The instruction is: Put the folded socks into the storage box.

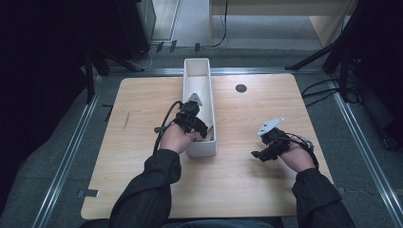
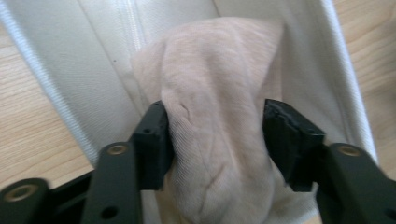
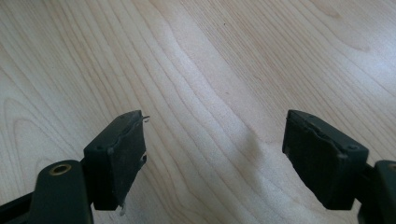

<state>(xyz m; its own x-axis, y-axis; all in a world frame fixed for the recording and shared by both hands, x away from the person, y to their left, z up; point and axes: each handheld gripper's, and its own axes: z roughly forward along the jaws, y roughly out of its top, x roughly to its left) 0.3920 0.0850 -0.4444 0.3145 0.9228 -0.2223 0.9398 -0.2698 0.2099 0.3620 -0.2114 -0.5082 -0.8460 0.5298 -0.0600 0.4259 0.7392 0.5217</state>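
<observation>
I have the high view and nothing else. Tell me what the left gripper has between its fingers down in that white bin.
Observer: A pale beige cloth. The left gripper has its fingers pressed against both sides of the bunched fabric, inside the white bin.
Operator: Report the right gripper's fingers.
Observer: The right gripper is wide open with nothing between its fingers; bare wooden table lies under it.
Operator: Say whether the cloth hangs over the bin's rim.
Observer: In the left gripper view the visible cloth lies between the bin's two walls; its lower end runs out of frame, so I cannot tell there.
</observation>
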